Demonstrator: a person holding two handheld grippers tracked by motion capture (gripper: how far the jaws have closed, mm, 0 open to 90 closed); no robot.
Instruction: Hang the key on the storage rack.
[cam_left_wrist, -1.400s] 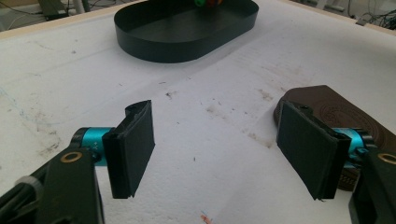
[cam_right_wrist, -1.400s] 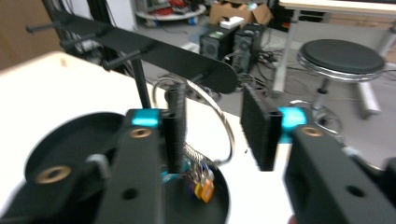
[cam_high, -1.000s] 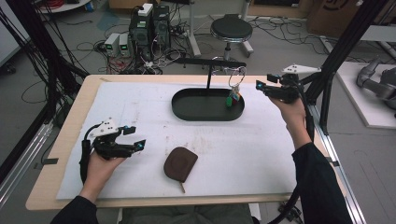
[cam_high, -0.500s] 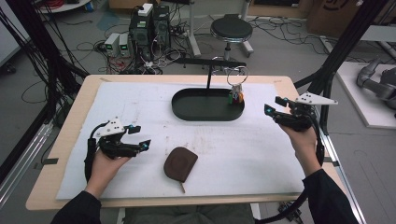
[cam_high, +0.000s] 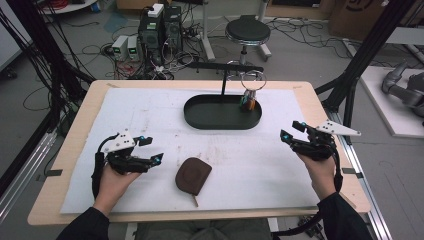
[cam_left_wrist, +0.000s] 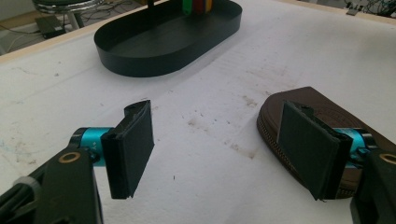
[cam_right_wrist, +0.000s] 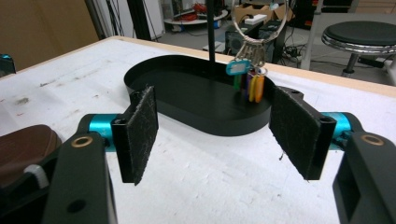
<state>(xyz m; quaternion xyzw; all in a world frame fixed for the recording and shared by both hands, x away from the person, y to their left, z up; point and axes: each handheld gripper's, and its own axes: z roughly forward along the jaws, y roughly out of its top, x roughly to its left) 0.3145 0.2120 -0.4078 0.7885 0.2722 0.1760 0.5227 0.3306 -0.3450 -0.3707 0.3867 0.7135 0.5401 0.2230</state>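
A ring of coloured keys (cam_high: 249, 99) hangs from the arm of a black stand (cam_high: 223, 82) over the right end of a black oval tray (cam_high: 222, 125). A brown zipped pouch (cam_high: 192, 175) lies on the white mat near the front edge. My left gripper (cam_high: 152, 150) stands open just left of the pouch (cam_left_wrist: 322, 112), nothing between its pads. My right gripper (cam_high: 291, 130) is low at the table's right, pointing at the tray (cam_right_wrist: 201, 123) and keys (cam_right_wrist: 250, 81). Its jaws have just been opening and are wide apart with nothing between them.
A white mat (cam_high: 150, 115) covers most of the wooden table (cam_high: 320, 110). Computers, cables and a stool (cam_high: 245, 31) are on the floor beyond the far edge. Black frame posts stand at both sides of the table.
My right gripper has drawn back from beside the hanging keys, toward the person and down to the right side of the mat. The left gripper has barely shifted.
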